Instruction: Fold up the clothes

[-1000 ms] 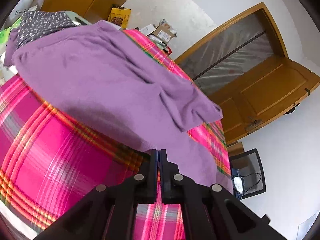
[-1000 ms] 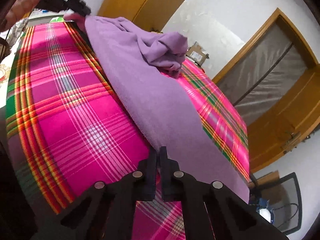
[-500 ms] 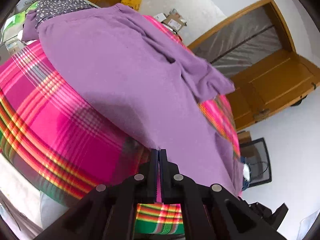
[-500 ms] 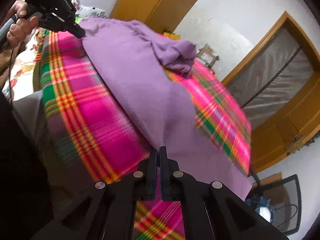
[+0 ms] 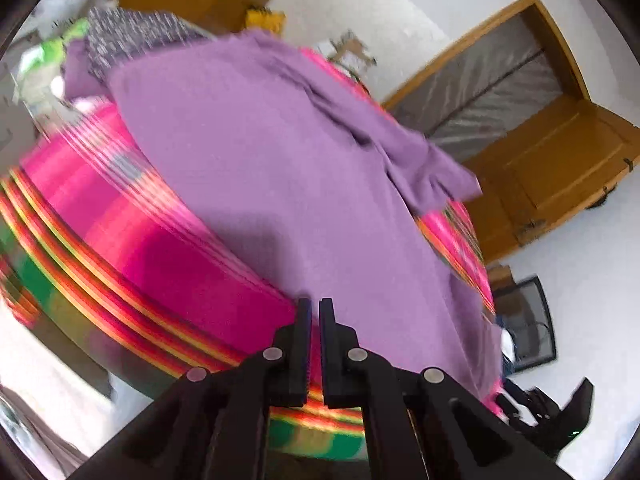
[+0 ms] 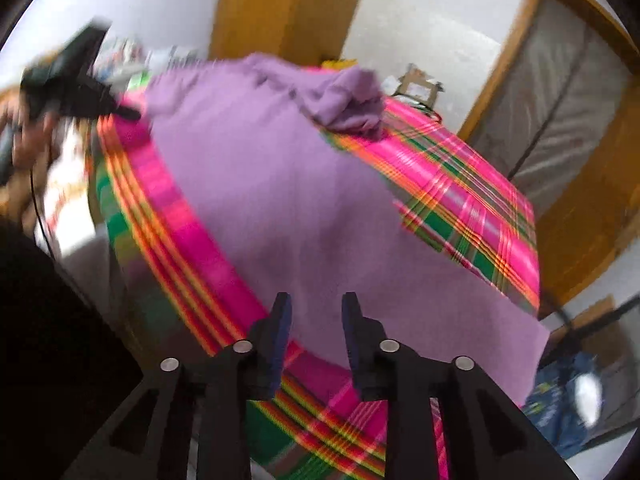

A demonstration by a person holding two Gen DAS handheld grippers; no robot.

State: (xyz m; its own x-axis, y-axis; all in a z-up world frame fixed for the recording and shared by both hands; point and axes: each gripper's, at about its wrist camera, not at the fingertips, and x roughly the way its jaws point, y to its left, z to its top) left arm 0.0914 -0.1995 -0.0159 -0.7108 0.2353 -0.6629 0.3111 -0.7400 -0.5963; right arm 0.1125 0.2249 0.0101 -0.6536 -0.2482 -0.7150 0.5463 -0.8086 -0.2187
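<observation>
A purple garment (image 5: 280, 160) lies spread flat over the pink plaid tablecloth (image 5: 140, 248), with one sleeve bunched at the far side (image 6: 348, 100). My left gripper (image 5: 315, 304) sits at the garment's near hem, its jaws only a narrow slit apart, pinching the edge. In the right wrist view the left gripper (image 6: 132, 113) touches the far left corner of the garment (image 6: 280, 200), with a person's hand (image 6: 36, 132) behind it. My right gripper (image 6: 316, 300) stands open over the near hem, with nothing between its fingers.
A grey patterned garment (image 5: 132, 36) lies at the table's far left end. Cardboard boxes (image 5: 352, 46) stand beyond the far edge. A wooden door (image 5: 560, 168) and a black chair (image 5: 528, 320) are to the right. A blue bag (image 6: 560, 400) sits on the floor.
Both grippers pulled back towards the table's near edge, drawing the garment flat. The right gripper's jaws have opened and let go of the hem. The view is motion-blurred.
</observation>
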